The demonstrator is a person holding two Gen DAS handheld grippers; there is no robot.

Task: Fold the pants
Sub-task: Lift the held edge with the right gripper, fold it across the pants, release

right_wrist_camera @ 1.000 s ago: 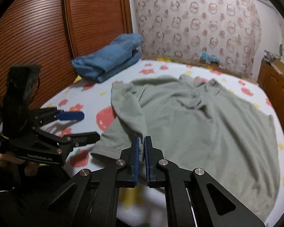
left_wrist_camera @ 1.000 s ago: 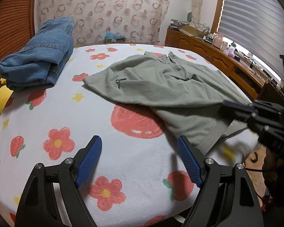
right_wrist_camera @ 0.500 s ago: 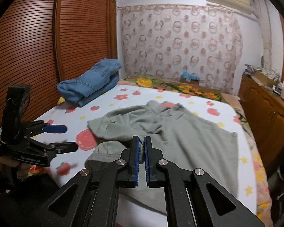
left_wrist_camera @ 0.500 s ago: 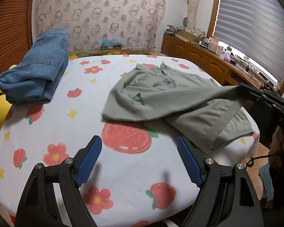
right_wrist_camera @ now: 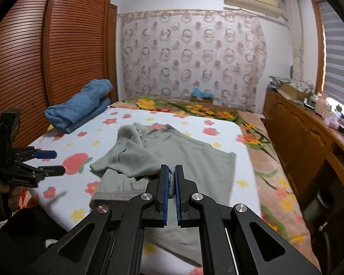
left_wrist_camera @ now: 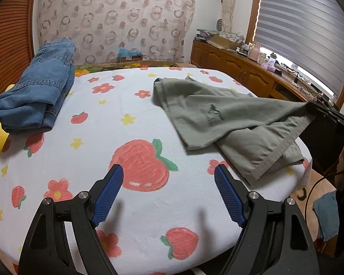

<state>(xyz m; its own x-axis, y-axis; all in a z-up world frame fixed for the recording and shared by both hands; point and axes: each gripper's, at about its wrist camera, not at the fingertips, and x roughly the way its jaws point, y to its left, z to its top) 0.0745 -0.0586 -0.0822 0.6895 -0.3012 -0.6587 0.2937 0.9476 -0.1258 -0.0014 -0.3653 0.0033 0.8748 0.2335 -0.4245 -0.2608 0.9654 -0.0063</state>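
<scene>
While right gripper (right_wrist_camera: 170,184) jaws clamp grey pants (left_wrist_camera: 220,116) — lifted corner, left gripper (left_wrist_camera: 169,194) jaws wide, empty

Soft daylight from the blinds (left_wrist_camera: 305,29), faint shadows, slight motion blur, heavy fisheye bending and dark corners.

Your right gripper (right_wrist_camera: 170,183), clamped on the hem, has dragged the grey-green pants (left_wrist_camera: 220,116) across the bed (left_wrist_camera: 126,201) toward your right and lifted that edge. The cloth now lies doubled over itself, clear of the big strawberry print (left_wrist_camera: 140,165) it covered.
</scene>
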